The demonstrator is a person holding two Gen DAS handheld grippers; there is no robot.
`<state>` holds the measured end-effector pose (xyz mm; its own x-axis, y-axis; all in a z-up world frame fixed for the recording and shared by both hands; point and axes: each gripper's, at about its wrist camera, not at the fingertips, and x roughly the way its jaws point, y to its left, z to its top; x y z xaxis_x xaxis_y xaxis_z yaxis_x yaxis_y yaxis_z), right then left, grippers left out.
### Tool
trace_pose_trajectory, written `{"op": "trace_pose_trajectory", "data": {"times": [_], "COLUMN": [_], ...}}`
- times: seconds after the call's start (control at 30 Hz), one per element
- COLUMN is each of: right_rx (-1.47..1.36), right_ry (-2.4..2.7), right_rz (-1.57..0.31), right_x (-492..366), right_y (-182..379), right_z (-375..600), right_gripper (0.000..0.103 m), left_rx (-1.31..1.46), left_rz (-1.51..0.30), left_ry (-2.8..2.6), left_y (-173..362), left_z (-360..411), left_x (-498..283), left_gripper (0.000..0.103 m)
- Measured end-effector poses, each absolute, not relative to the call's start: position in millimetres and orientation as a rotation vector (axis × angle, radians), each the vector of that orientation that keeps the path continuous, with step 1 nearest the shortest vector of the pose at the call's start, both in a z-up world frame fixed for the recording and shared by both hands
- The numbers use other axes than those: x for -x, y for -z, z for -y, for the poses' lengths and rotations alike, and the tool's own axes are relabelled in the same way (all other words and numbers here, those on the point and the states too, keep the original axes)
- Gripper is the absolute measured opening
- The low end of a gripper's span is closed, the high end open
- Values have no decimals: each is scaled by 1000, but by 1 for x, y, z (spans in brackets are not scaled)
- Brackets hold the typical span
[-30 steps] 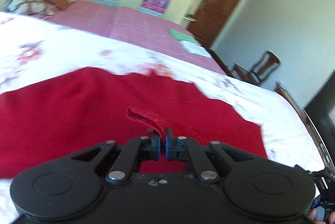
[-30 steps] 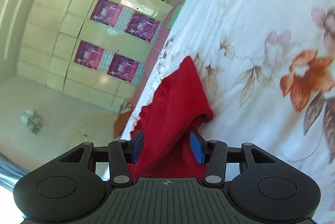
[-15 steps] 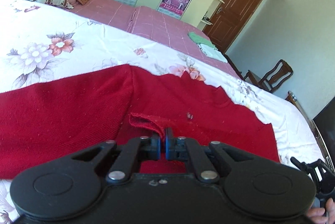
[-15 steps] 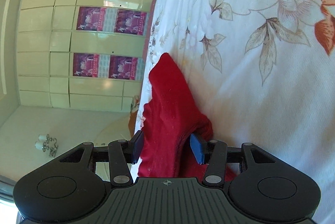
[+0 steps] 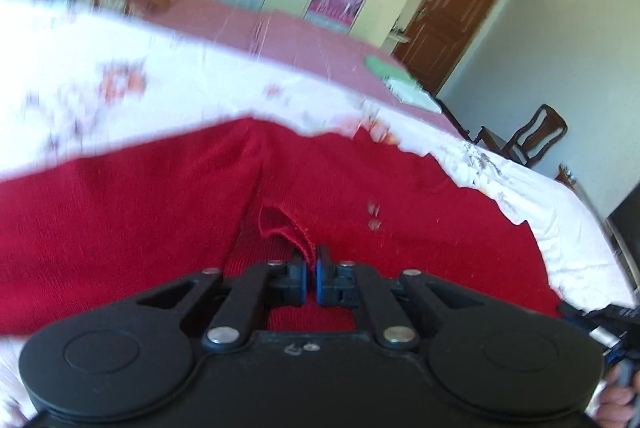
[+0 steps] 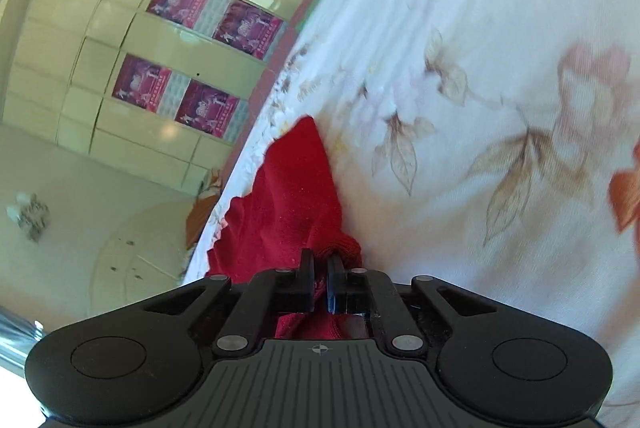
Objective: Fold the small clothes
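Note:
A red knit garment (image 5: 160,211) lies spread on the white floral bedsheet (image 5: 120,91). My left gripper (image 5: 312,264) is shut on a hemmed edge of the red garment (image 5: 288,228), which stands up in a small fold just ahead of the jaws. In the right wrist view, my right gripper (image 6: 320,268) is shut on a bunched end of the red garment (image 6: 292,195), which stretches away from the jaws over the floral sheet (image 6: 500,87). The left view is blurred by motion.
A pink bed (image 5: 288,35) lies beyond with folded green and white cloths (image 5: 396,79) on it. A wooden chair (image 5: 528,139) stands at the right near a brown door (image 5: 452,11). Cream wardrobes with posters (image 6: 192,39) line the wall.
My right gripper was open around the bunched red cloth and has now shut on it. The left gripper stays shut on the hem and has swung, blurring its view.

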<state>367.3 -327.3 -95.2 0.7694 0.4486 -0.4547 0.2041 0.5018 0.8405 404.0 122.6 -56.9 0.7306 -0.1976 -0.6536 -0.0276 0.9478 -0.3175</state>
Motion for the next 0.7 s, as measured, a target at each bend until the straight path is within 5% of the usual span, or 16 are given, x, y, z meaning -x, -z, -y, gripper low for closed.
{"op": "trace_pose_trajectory", "data": {"times": [0.23,0.3,0.33,0.37,0.43,0.5,0.53,0.57,0.7], "right_rx": [-945,-937,-917,-902,-895,-887,-885,-885,-887], "right_ry": [-158,-187,-199,-210,-216,-205,-206,-203,-194], "right_rz": [-792,-802,-788,-751,-702,-686,-689,-704,-701], "right_x": [-363,-360,-357,-352,-348,-354,-361,-367,-379], "right_y": [105,99,94,87,78,76,77,78,78], "right_z": [311,316,319,324,333,339,340,340,336], "right_gripper": [5,26,52,64,63,62,52,45,44], "left_rx": [250,257,256,254,266,271,281,288,259], "left_rz": [-831,-827,-827,-825,-811,-812,-816,-809,-737], "left_ry": [62,70,76,82,104,107,117,107,55], "left_y": [81,82,81,81,80,82,83,82,68], "left_z": [-117,-118,-118,-118,-118,-116,-115,-116,-121], "left_x": [-408,-408,-408,-409,-410,-414,-417,-417,-411], "left_gripper": [4,5,7,14,21,13,5,4,4]}}
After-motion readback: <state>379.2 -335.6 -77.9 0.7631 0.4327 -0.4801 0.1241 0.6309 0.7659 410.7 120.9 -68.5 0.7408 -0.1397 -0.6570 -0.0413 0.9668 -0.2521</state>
